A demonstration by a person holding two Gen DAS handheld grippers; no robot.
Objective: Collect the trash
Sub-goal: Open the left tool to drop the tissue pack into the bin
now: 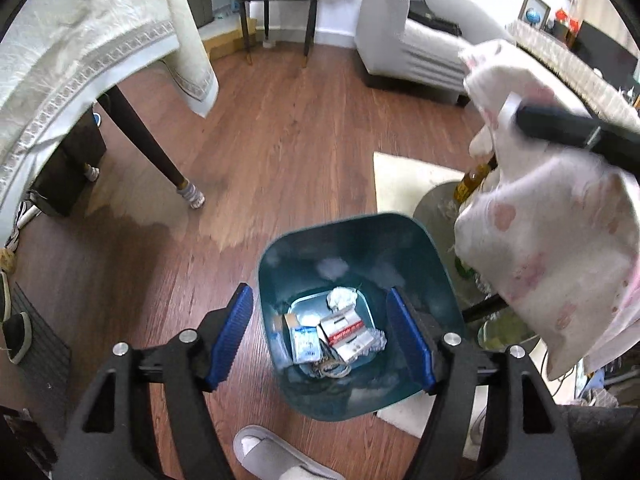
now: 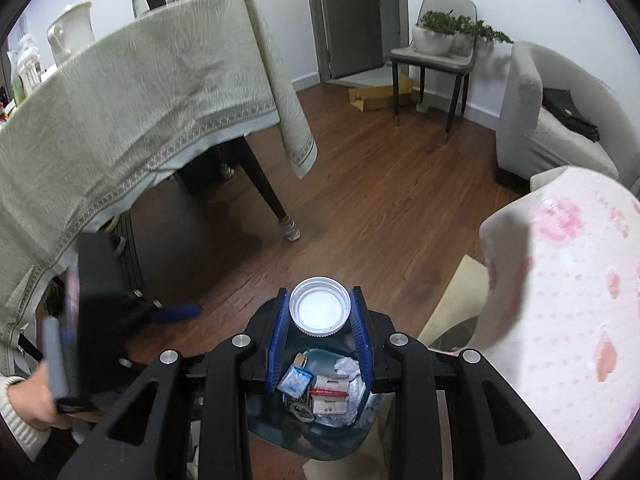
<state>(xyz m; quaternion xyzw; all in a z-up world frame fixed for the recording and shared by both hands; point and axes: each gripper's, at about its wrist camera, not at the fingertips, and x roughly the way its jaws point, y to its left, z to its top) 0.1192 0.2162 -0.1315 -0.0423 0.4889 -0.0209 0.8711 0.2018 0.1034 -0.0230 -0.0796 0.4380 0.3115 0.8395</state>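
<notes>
A dark teal trash bin [image 1: 352, 248] stands upright on the wood floor, in the lower middle of the left wrist view. It is open at the top. On its bottom lie a crumpled white paper [image 1: 341, 297], a white carton with a red stripe [image 1: 344, 330] and a small blue-white packet [image 1: 306, 345]. In the right wrist view, a round white bottle cap [image 2: 320, 306] sits low in the centre, hollow side up, above the bin.

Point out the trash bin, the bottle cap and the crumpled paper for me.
trash bin [image 1: 436, 280], left wrist view, inner right wall
bottle cap [image 2: 320, 311], right wrist view, centre of its inside face
crumpled paper [image 1: 341, 298], left wrist view, middle of the wad
</notes>
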